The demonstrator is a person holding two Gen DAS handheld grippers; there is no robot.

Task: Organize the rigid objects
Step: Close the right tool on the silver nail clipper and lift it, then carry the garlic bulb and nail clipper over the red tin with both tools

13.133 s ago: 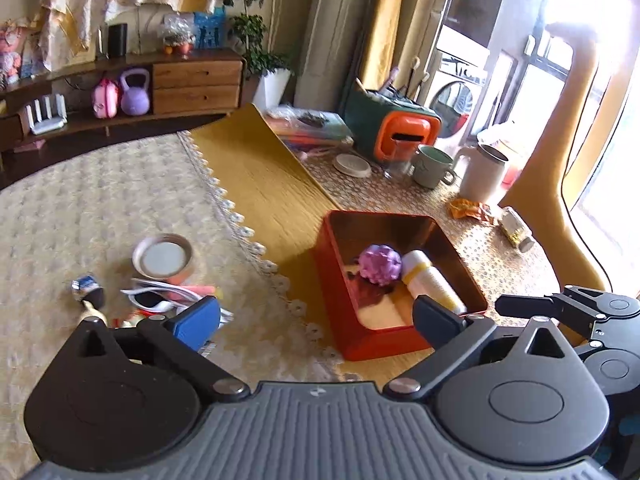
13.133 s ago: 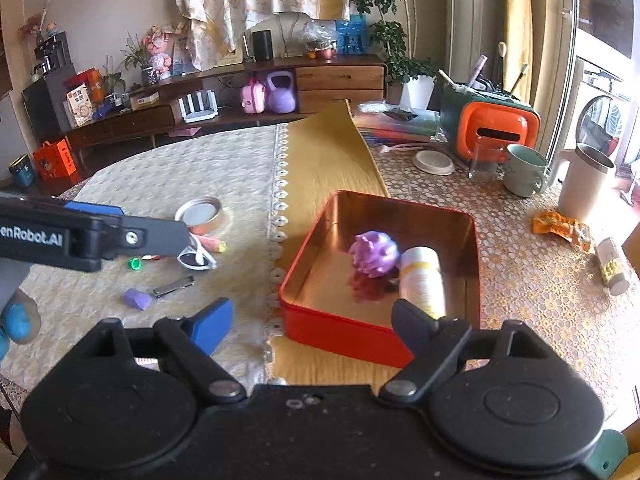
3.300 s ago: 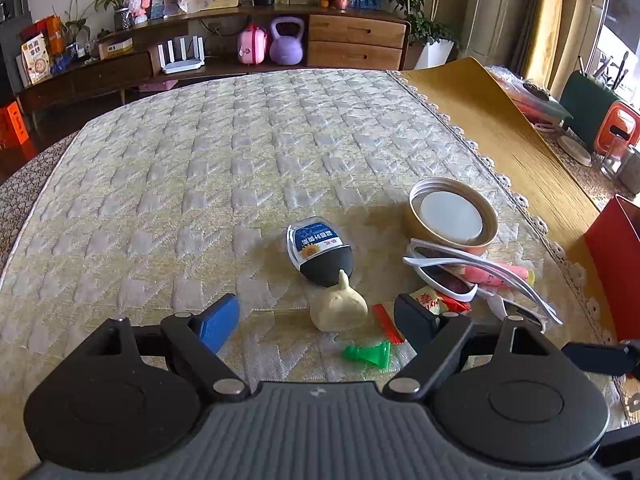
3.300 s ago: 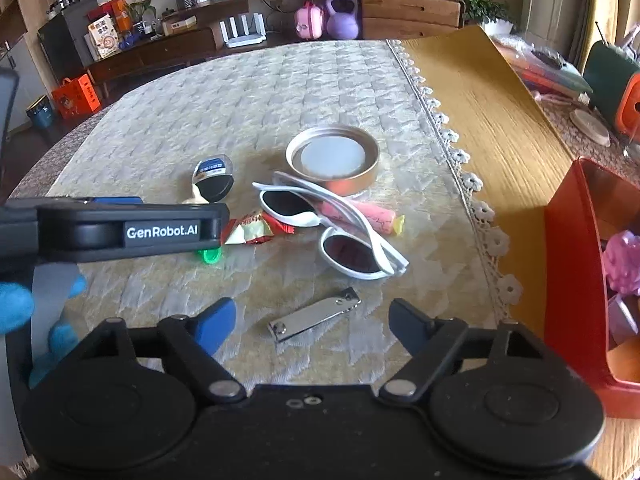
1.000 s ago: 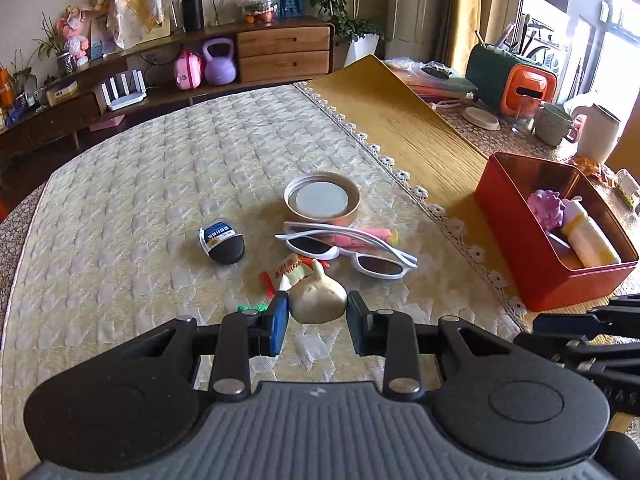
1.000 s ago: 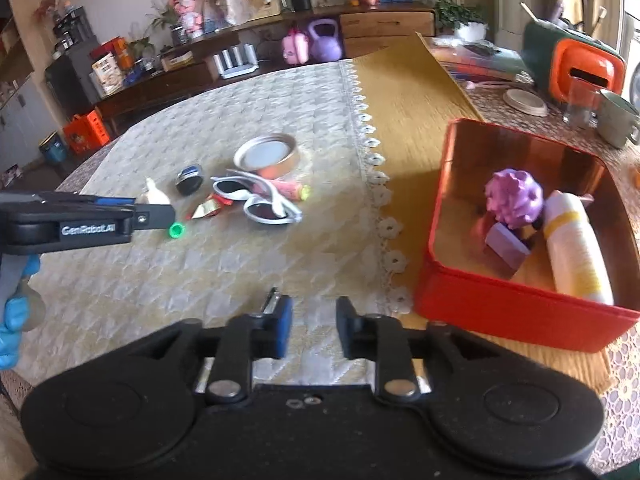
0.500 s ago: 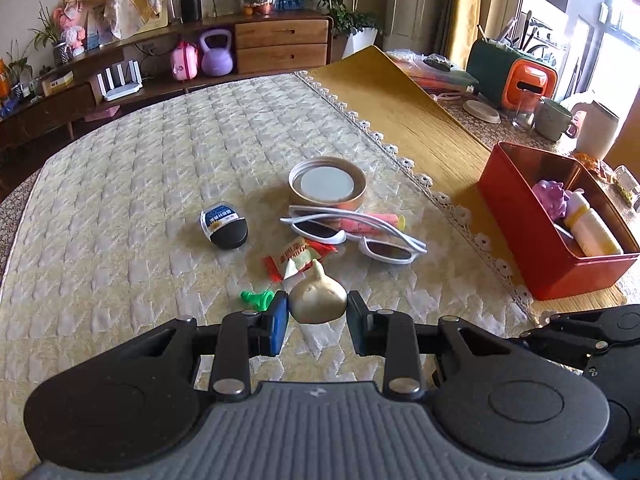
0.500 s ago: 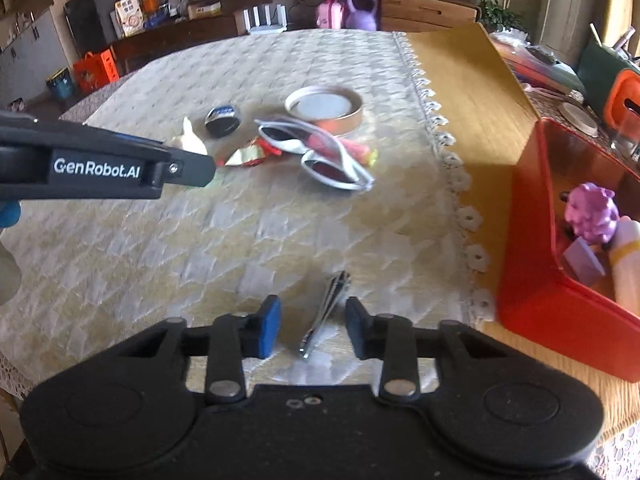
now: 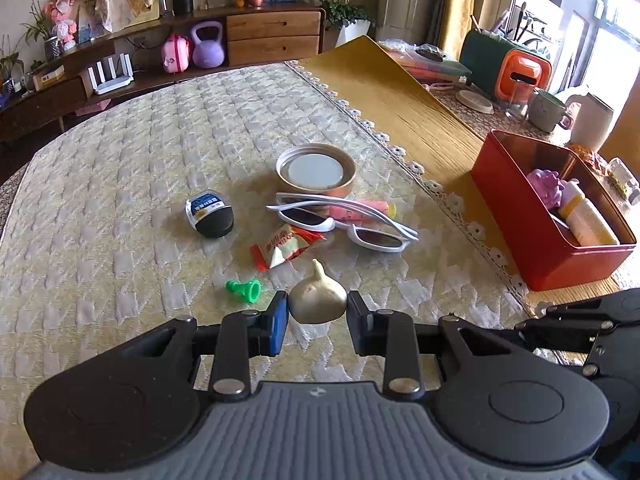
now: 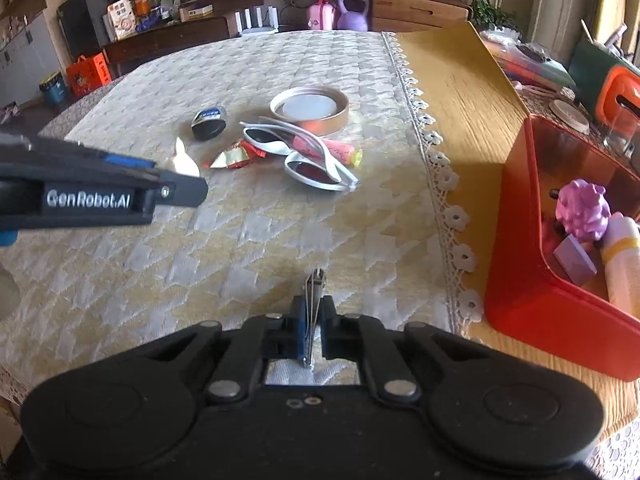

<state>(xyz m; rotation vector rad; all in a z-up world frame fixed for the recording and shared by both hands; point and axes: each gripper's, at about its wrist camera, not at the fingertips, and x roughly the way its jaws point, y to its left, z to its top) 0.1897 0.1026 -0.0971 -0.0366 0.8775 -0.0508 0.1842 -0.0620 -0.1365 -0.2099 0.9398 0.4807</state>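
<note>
My left gripper (image 9: 318, 312) is shut on a cream garlic bulb (image 9: 317, 300) and holds it above the quilted cloth. My right gripper (image 10: 311, 324) is shut on a metal nail clipper (image 10: 313, 300), just above the cloth. The red tin (image 9: 532, 236) stands to the right and holds a purple ball (image 9: 546, 188), a white-and-yellow bottle (image 9: 586, 220) and a lilac block (image 10: 574, 260). On the cloth lie white sunglasses (image 9: 348, 224), a round lid (image 9: 316, 170), a pink tube (image 9: 362, 212), a candy wrapper (image 9: 282, 248), a green cap (image 9: 244, 290) and a small black-and-blue case (image 9: 210, 216).
The left gripper's side shows in the right wrist view (image 10: 100, 196). Behind the tin stand mugs (image 9: 546, 110), a glass and an orange-green box (image 9: 516, 68). A lace edge (image 9: 440, 192) borders the cloth beside a yellow mat. A sideboard lies beyond the table.
My right gripper has closed fully on the nail clipper and lifted it slightly. My left gripper still holds the garlic and has shifted a little left and back.
</note>
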